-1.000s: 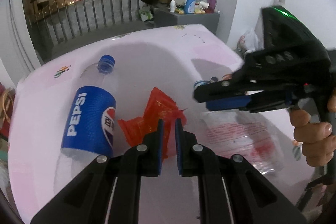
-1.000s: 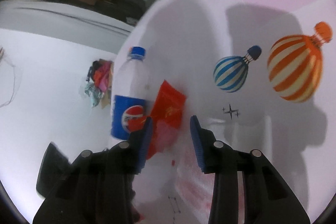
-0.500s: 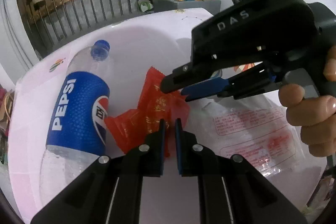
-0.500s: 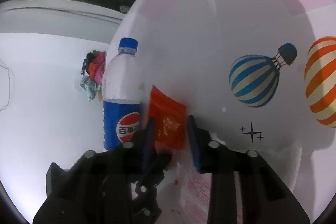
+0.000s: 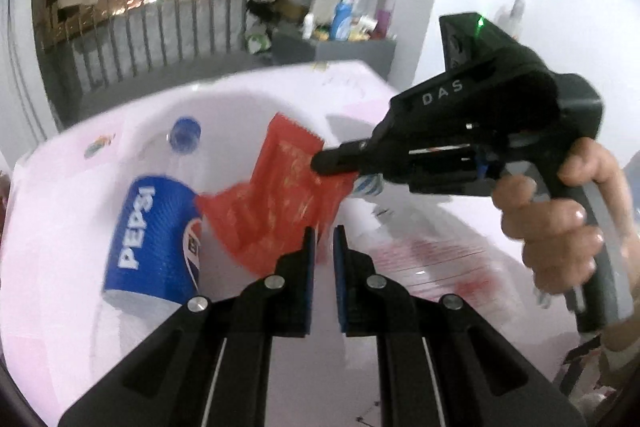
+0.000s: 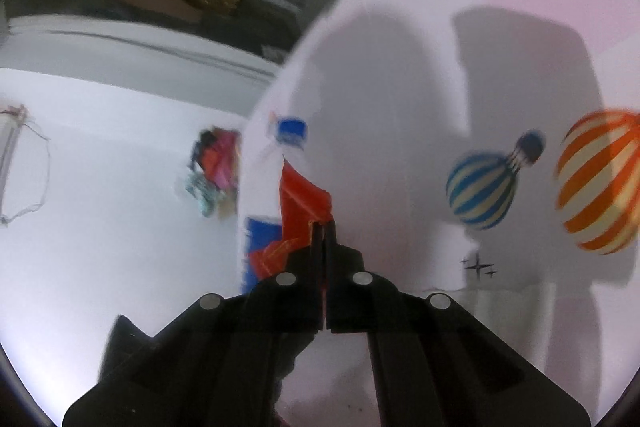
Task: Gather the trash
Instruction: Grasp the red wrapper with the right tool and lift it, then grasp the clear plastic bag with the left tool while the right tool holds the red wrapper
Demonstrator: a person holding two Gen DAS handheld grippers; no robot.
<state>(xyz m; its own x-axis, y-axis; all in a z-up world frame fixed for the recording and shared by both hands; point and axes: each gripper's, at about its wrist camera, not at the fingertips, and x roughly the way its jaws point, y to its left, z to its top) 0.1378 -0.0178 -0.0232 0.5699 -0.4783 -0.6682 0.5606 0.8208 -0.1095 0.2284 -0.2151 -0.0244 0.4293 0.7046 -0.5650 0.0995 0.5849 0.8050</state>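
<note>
Right wrist view: I am pinching the red wrapper [image 6: 304, 199] at its near edge, my right gripper [image 6: 324, 227] clenched; light, crinkly, slippery, it is flopping toward eleven o'clock.

A crumpled red wrapper [image 5: 280, 195] with faint gold print is seen lifted off the table, tilted, just right of the Pepsi bottle [image 5: 154, 227]. The bottle, clear with a blue label and blue cap, is laid on its side. A clear printed plastic bag [image 5: 432, 267] is spread flat further right of the bottle.
</note>
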